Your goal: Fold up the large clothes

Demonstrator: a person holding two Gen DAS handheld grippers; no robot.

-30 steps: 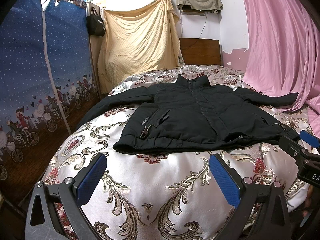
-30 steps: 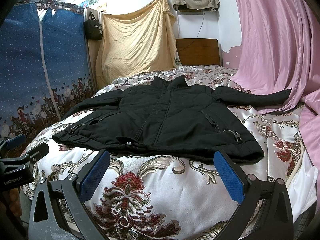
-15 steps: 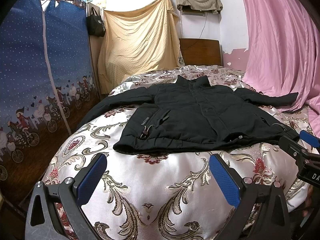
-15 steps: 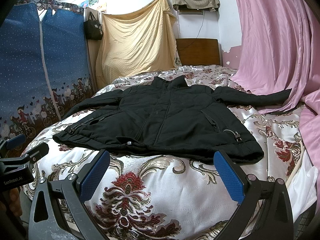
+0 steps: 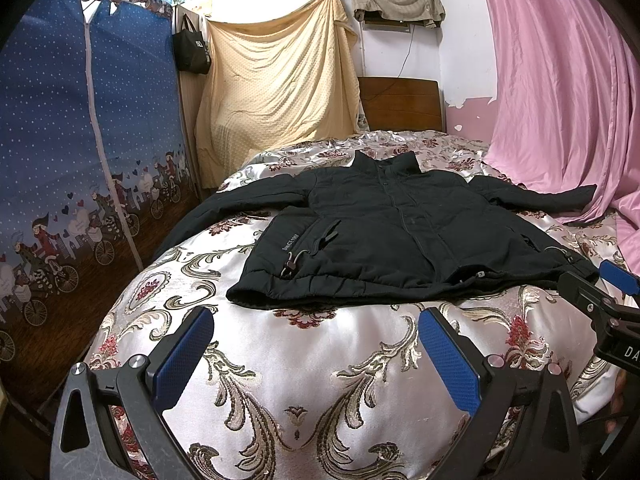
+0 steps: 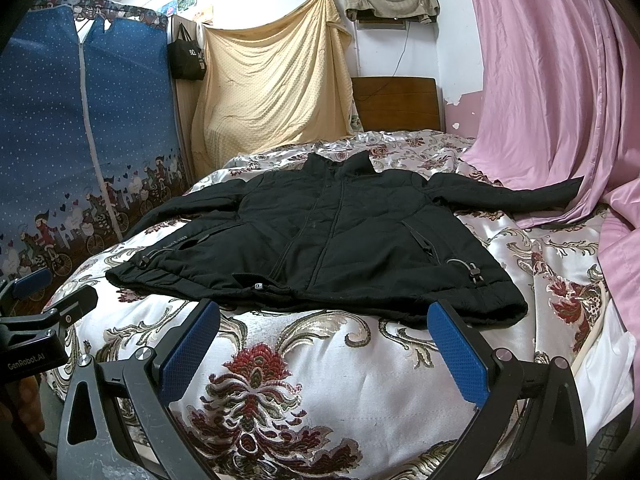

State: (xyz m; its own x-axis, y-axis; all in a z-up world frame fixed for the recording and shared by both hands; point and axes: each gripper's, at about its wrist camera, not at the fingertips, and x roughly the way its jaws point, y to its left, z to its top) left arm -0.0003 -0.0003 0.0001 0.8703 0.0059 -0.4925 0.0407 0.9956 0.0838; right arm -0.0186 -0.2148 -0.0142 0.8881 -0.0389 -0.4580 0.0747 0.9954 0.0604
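Note:
A black padded jacket [image 5: 400, 240] lies flat and zipped on the bed, front up, collar at the far end, both sleeves spread out to the sides. It also shows in the right wrist view [image 6: 320, 244]. My left gripper [image 5: 316, 328] is open and empty, just short of the hem's left part. My right gripper [image 6: 324, 324] is open and empty, just short of the hem's right part. The right gripper shows at the right edge of the left wrist view [image 5: 600, 296], and the left gripper at the left edge of the right wrist view [image 6: 44, 300].
The bed has a silver floral bedspread [image 5: 312, 380]. A blue fabric wardrobe [image 5: 80, 152] stands on the left. A pink curtain [image 5: 560, 100] hangs on the right and touches the right sleeve end. A wooden headboard [image 5: 400, 104] and a yellow cloth [image 5: 280, 92] are behind.

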